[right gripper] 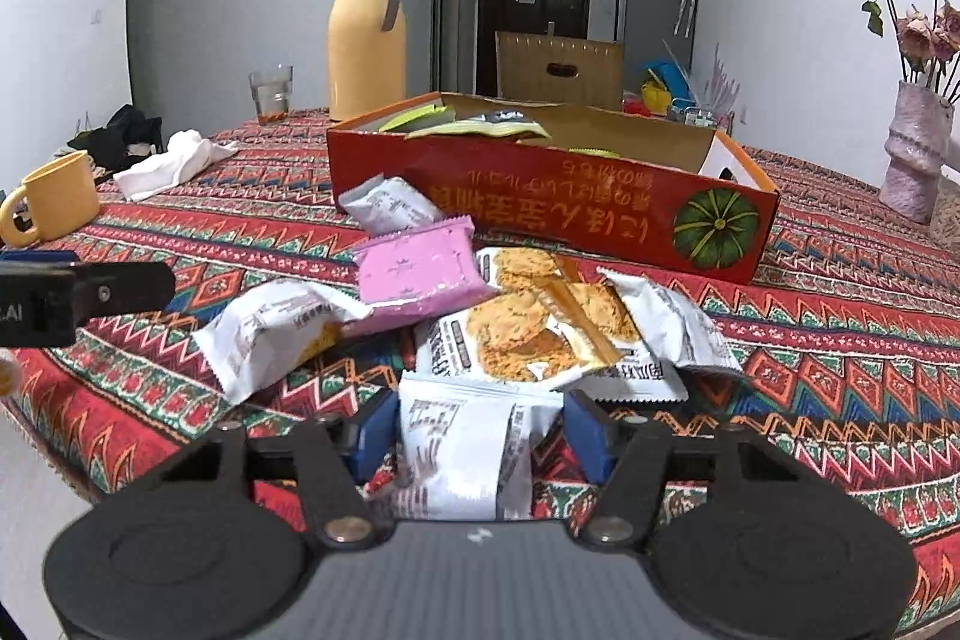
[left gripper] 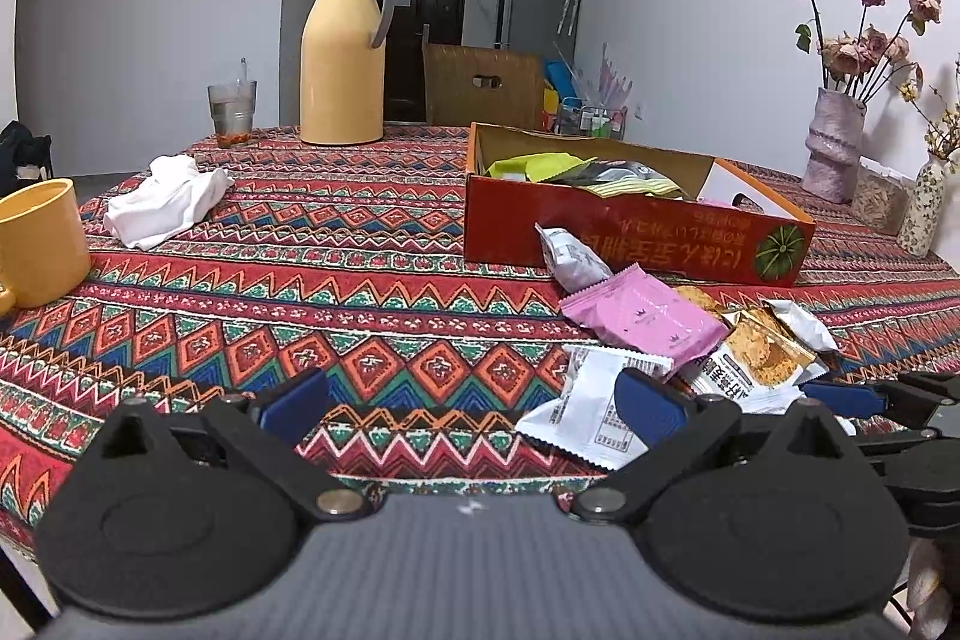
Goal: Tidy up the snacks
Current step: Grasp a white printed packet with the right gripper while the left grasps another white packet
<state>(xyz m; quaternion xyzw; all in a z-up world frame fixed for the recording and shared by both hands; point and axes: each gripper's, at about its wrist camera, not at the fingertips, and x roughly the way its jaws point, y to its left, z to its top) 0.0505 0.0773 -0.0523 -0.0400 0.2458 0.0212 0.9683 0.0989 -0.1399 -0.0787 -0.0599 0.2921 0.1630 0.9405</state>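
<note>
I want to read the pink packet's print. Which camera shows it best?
The right wrist view: the pink packet faces the camera, central atop the pile. The left wrist view shows it smaller, off to the right.

A yellow thermos jug (left gripper: 342,58) with a grey handle stands upright at the far edge of the patterned tablecloth (left gripper: 312,280), with a drinking glass (left gripper: 232,109) just to its left. A crumpled white cloth (left gripper: 165,199) lies on the table's left side, and a yellow mug (left gripper: 42,244) sits nearer, at the left edge. On the right, a pale textured vase (left gripper: 834,145) holds dried roses (left gripper: 864,34), with a small floral vase (left gripper: 924,208) beside it.
</note>
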